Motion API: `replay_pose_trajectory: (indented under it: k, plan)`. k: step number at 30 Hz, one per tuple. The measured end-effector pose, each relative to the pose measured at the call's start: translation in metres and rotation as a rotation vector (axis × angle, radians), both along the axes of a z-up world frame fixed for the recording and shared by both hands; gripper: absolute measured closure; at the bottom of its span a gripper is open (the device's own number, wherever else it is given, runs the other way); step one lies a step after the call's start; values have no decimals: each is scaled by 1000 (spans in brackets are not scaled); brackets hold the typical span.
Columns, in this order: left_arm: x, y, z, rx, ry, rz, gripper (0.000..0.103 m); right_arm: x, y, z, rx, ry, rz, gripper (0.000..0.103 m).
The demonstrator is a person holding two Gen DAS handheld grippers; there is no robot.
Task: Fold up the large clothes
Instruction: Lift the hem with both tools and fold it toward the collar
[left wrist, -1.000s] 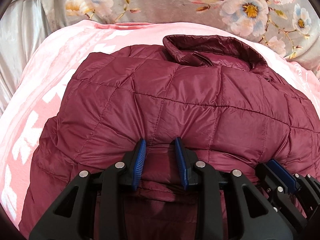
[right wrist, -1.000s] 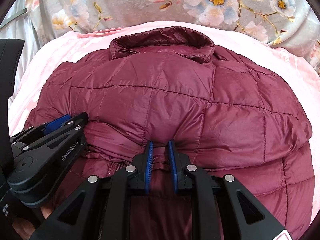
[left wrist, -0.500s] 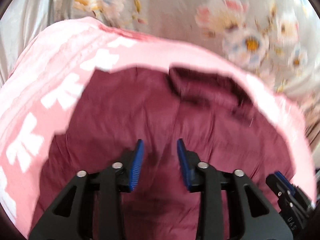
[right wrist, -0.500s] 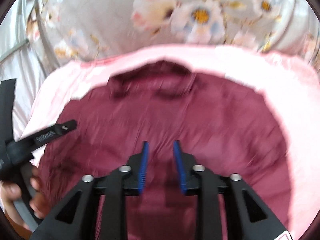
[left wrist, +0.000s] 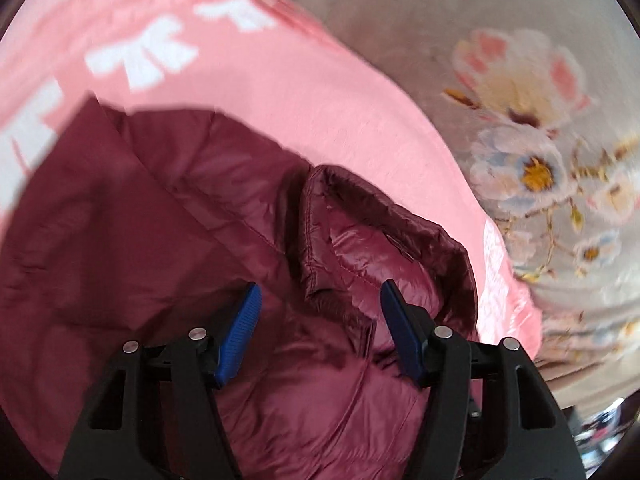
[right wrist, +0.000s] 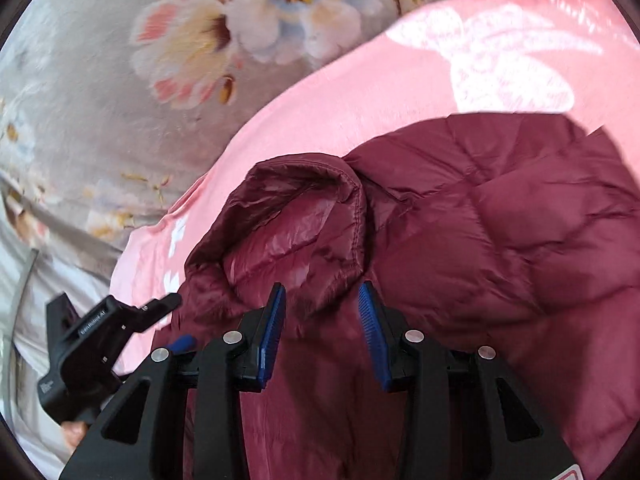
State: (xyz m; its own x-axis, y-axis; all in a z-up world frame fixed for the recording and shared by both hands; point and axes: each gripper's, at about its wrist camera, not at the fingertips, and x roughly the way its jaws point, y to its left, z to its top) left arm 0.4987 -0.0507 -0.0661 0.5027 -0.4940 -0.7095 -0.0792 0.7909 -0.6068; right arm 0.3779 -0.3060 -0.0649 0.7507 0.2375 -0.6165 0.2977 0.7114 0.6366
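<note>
Lying spread on a pink blanket (left wrist: 320, 92), a maroon quilted jacket (left wrist: 120, 240) sits under the left gripper (left wrist: 320, 300), whose jaws have just been opening and grip nothing, and the right gripper (right wrist: 320, 300), parted above the collar (right wrist: 288, 192), also empty.

Bright, even daylight; motion blur over floral fabric (left wrist: 532, 128), fisheye bending with dark vignette corners, soft shadows.
</note>
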Motion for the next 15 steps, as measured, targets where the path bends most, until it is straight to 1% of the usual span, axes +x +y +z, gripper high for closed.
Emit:
replay_pose_trajectory:
  k: [1,2,3,4,5,6,7,8,9,10,13,15]
  plan:
    - [3,-1,-4,-13,14,-5,57,6,1,-2,-5,6,7,66]
    - [6,-4,-10,-7,29,-24,67,10,3,-2,-26,14,14,76]
    - [6,-7,-13,13,39,-50,92,12,4,-1,-45,21,24,88]
    - [7,-9,-14,35,44,-67,94,11,6,1,-70,27,37,89]
    - [3,-9,-12,63,27,-83,95,5,8,8,-110,13,44,90]
    - [-1,-10,-9,88,2,-101,96,-2,9,15,-144,-5,54,91]
    - [-8,-11,-4,135,-41,-126,97,-10,12,22,-199,-25,65,92]
    - [-11,-12,0,166,-69,-141,97,-16,16,27,-265,-38,79,92]
    - [-18,-15,2,214,-103,-165,97,-17,18,28,-319,-31,92,93]
    - [-21,-18,2,255,-120,-177,97,-14,23,24,-382,-7,106,93]
    - [-24,-31,-11,378,-140,-210,97,-6,30,1,-469,79,133,93]
    - [-24,-33,-20,399,-149,-213,96,-4,36,-5,-522,90,143,93]
